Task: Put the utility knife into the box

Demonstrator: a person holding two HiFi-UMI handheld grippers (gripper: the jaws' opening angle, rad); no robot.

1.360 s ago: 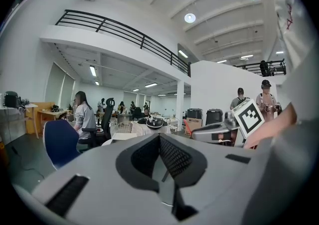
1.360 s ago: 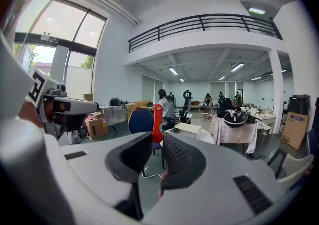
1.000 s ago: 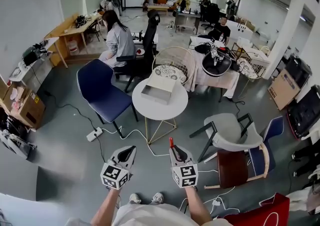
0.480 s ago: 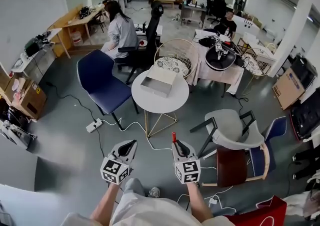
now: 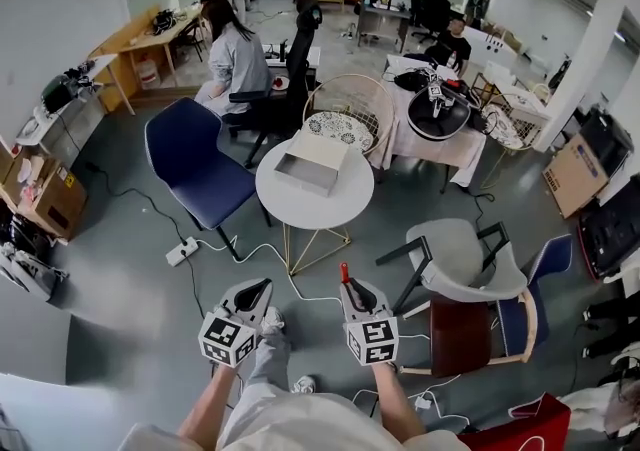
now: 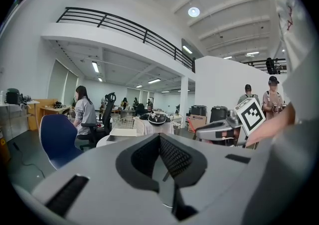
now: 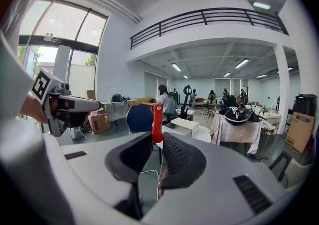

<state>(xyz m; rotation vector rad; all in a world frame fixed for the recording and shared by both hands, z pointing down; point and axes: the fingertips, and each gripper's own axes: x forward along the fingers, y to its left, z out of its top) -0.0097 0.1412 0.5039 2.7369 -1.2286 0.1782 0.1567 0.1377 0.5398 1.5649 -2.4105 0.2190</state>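
Desk (image 5: 335,214), round and white, carried the open box (image 5: 312,169) toward its far side; well short of it, over the floor, the right claw (image 5: 348,289) was clenched on the utility knife (image 7: 157,119), whose red body stood upright between the jaws and poked above them; the left claw (image 5: 262,289), just beside, was pinched together on nothing.

The slim red utility knife (image 7: 157,121) stands upright, clamped in the right claw (image 7: 158,141) (its end sticks out past the tips). The shallow, open white box (image 5: 312,165) lies well ahead.
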